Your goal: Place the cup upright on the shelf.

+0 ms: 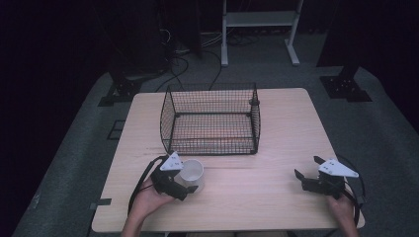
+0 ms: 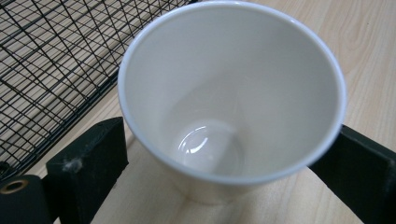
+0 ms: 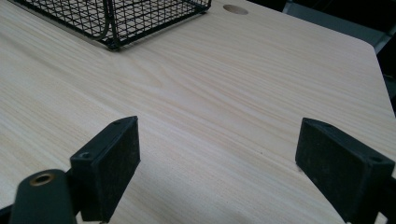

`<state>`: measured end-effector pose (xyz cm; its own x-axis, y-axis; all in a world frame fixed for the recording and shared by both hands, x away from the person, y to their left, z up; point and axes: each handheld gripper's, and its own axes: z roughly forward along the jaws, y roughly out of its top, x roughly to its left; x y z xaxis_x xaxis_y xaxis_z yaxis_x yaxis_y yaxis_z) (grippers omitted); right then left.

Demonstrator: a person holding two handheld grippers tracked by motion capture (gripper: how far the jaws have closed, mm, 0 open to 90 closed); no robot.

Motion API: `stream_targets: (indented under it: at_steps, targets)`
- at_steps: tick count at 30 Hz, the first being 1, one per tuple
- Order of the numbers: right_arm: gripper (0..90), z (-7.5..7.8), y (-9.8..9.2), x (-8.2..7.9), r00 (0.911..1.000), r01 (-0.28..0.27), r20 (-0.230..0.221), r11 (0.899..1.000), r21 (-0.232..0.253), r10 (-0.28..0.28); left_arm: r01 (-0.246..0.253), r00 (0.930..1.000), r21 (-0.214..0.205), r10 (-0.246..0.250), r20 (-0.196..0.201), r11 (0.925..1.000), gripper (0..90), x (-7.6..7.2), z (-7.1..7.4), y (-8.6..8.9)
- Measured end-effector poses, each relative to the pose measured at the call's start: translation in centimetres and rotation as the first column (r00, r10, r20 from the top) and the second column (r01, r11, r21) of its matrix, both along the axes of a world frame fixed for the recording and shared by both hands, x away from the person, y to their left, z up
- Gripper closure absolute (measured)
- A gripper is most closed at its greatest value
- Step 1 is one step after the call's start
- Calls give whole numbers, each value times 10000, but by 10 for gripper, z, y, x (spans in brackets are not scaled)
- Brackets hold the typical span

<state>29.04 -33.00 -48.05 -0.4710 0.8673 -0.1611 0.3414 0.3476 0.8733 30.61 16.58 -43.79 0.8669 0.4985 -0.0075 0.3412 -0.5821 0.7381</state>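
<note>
White and unmarked, the cup (image 2: 231,93) stands between the left gripper's (image 1: 184,183) near-touching jaws, while the right gripper (image 1: 309,174) rests level, jaws apart.

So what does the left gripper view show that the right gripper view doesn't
The left gripper view alone shows a white cup, empty inside, standing between the left hand-held gripper pads, which sit at its sides. The right gripper view alone shows the right hand-held gripper open with nothing between its pads, plus a round hole near the table's far edge. Both show the wooden table and the black wire basket.
</note>
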Motion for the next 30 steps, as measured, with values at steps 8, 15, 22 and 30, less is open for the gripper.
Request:
stream_targets:
  at_steps: [8, 15, 22, 30]
  targets:
    - [131, 0, 0, 0, 10000, -15, 29, 10000, -7, 15, 336, 9994, 225, -336, 5, 9992, 210, 5, 1, -4]
    - [131, 0, 0, 0, 10000, -7, 36, 10000, -1, 7, 343, 9992, 371, -350, 183, 9987, 214, 3, 5, -8]
    - [131, 0, 0, 0, 10000, 10, 38, 10000, 25, -10, 514, 9983, 2, -514, 287, 9987, 214, 2, 12, -11]
    - [131, 0, -1, 0, 10000, 25, 30, 10000, 75, -26, 733, 9965, -134, -727, 414, 9972, 215, 4, 24, -21]
